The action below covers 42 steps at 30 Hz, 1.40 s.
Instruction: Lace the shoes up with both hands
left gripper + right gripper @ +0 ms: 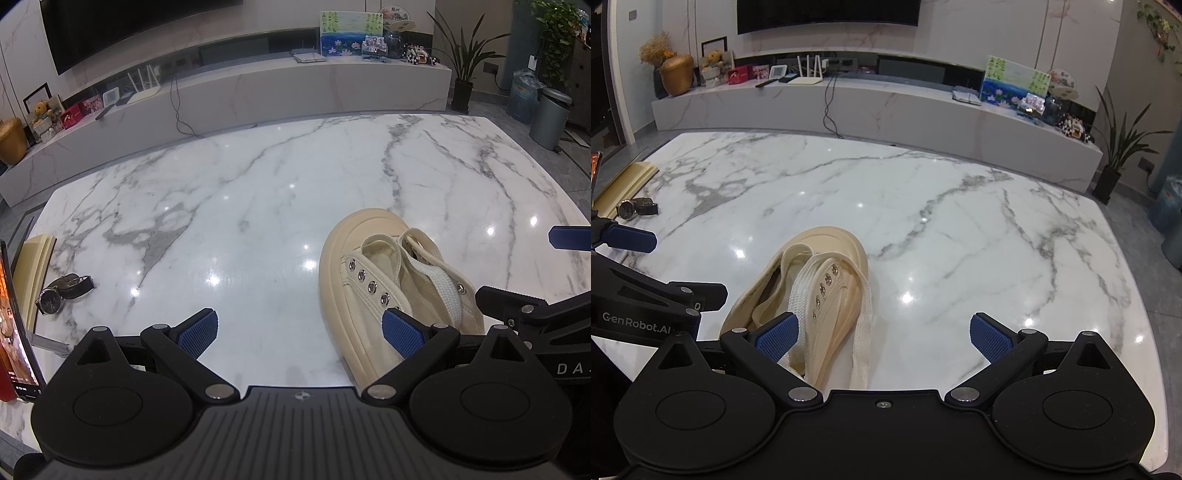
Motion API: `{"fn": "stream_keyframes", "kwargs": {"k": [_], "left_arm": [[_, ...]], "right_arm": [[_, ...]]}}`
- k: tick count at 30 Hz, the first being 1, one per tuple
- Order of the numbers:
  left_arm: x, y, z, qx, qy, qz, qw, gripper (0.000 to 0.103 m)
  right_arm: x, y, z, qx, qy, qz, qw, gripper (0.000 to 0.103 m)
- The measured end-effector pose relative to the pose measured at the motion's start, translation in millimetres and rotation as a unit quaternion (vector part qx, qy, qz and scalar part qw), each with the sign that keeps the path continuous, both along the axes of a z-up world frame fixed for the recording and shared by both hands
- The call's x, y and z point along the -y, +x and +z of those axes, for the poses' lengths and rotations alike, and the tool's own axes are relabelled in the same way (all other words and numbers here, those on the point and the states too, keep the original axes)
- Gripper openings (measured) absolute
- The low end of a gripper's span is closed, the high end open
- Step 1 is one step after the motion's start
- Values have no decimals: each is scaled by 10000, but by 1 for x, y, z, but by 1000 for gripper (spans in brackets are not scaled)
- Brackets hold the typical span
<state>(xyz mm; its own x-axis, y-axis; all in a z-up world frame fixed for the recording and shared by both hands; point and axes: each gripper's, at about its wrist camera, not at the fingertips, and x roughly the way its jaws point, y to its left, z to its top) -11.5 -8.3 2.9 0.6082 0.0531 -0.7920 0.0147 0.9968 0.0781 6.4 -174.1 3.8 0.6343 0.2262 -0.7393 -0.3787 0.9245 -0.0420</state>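
Note:
A cream canvas shoe (354,258) with metal eyelets lies on the marble table (221,206), toe pointing away. Its wide white lace (445,284) runs loose over the tongue. My left gripper (300,334) is open; its right pad sits in front of the shoe's eyelet row and nothing lies between the fingers. In the right wrist view the same shoe (846,258) lies at lower left, and the lace (862,325) trails down its side to the table. My right gripper (884,338) is open, the lace's loose end passing between its fingers unheld.
A wristwatch (61,291) and a pale book (35,266) lie at the table's left side, beside a lit phone screen (14,332). Behind the table runs a long marble TV bench (886,107) with ornaments. Plants and a bin (550,118) stand far right.

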Motion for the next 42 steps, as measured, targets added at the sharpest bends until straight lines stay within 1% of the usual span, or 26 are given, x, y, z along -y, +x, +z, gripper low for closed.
{"fn": "stream_keyframes", "kwargs": {"k": [3, 8, 13, 15, 18, 19, 20, 23, 25, 26, 27, 28, 30, 31, 32, 33, 35, 36, 38, 40, 42], "left_arm": [[0, 0, 0, 0, -5, -15, 10000, 97], [1, -2, 1, 5, 1, -61, 10000, 97], [3, -3, 6, 21, -41, -216, 9998, 95], [4, -4, 8, 34, -45, -288, 9996, 95], [6, -5, 9, 45, -59, -361, 9993, 95], [6, -4, 10, 57, -122, -408, 9991, 95], [6, -4, 11, 58, -193, -456, 9988, 95], [8, -3, 11, 55, -282, -612, 9977, 95], [10, -3, 11, 44, -334, -718, 9969, 95], [11, -2, 10, 33, -357, -755, 9965, 94], [11, -1, 10, 21, -379, -789, 9962, 93], [13, 0, 9, -2, -417, -868, 9954, 91], [16, 2, 6, -63, -467, -960, 9943, 85], [16, 3, 4, -108, -498, -992, 9938, 76], [17, 4, 2, -153, -529, -1025, 9932, 68], [17, 5, 0, -198, -560, -1057, 9926, 65], [16, 7, -4, -303, -636, -1071, 9917, 54], [16, 7, -5, -343, -670, -1069, 9914, 51], [13, 7, -8, -413, -745, -1061, 9907, 39], [9, 6, -8, -421, -791, -1023, 9907, 35], [4, 6, -8, -425, -831, -982, 9908, 35]], "right_arm": [[1, 0, 1, -8, 14, 36, 10000, 100], [3, -4, 2, -44, 85, 247, 9997, 100], [6, -7, 4, -79, 155, 457, 9988, 98], [7, -8, 5, -93, 183, 541, 9983, 93], [8, -10, 6, -115, 226, 667, 9974, 89], [9, -11, 6, -122, 240, 709, 9971, 88], [9, -12, 7, -129, 254, 751, 9968, 85], [11, -14, 8, -150, 296, 877, 9956, 82], [3, -22, 4, -155, 240, 1075, 9938, 78], [1, -23, 3, -173, 221, 1128, 9932, 76], [-1, -23, 2, -197, 211, 1174, 9927, 71], [-3, -23, 1, -222, 202, 1217, 9921, 68], [-8, -23, -1, -274, 160, 1286, 9912, 56], [-10, -23, -3, -295, 127, 1311, 9909, 54], [-11, -22, -4, -313, 105, 1328, 9906, 48], [-12, -22, -5, -333, 106, 1345, 9903, 45], [-14, -21, -6, -375, 125, 1382, 9896, 44], [-15, -21, -6, -374, 121, 1407, 9893, 43], [-16, -20, -5, -346, 97, 1467, 9885, 43], [-17, -20, -4, -319, 74, 1527, 9877, 43], [-18, -19, -3, -291, 50, 1587, 9869, 43]]}}
